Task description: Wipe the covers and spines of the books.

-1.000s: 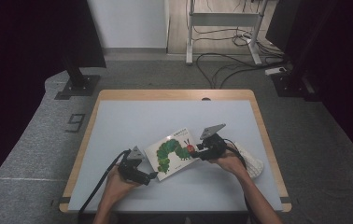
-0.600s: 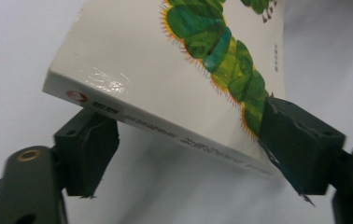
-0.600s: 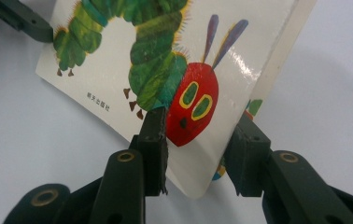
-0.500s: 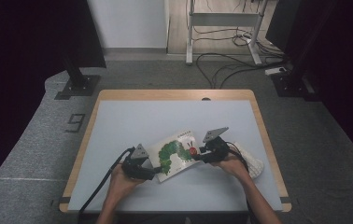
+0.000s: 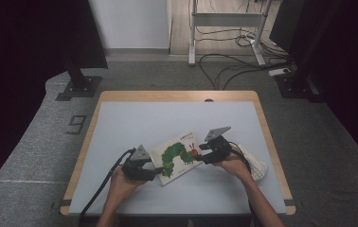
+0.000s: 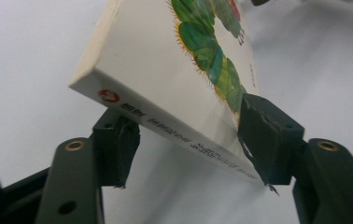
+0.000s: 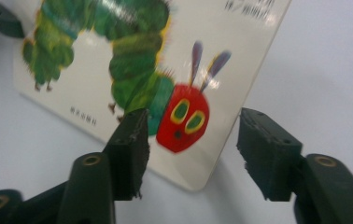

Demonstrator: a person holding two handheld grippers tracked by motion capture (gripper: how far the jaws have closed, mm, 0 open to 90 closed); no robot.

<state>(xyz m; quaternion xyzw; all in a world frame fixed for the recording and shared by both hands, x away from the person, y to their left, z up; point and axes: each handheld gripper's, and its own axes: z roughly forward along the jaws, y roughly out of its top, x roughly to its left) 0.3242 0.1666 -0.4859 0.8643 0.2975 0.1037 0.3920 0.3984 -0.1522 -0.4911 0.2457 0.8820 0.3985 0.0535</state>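
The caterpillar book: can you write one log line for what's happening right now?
book: spine end lifted | left gripper: jaws just closing, clamped across spine edge | right gripper: jaws just opening, apart over cover | table: under book

High view: surface (image 5: pixel 134 123) evenly lit from overhead, room edges fall to black. Right gripper view soft, book (image 7: pixel 132 70) motion-blurred. Left gripper view sharper, far end defocused, soft shadow underneath.

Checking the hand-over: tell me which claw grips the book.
The left claw: its jaws, just closing, pinch the book at its spine edge. The right claw, its jaws just opening, straddles the corner by the caterpillar's red head without pinching.
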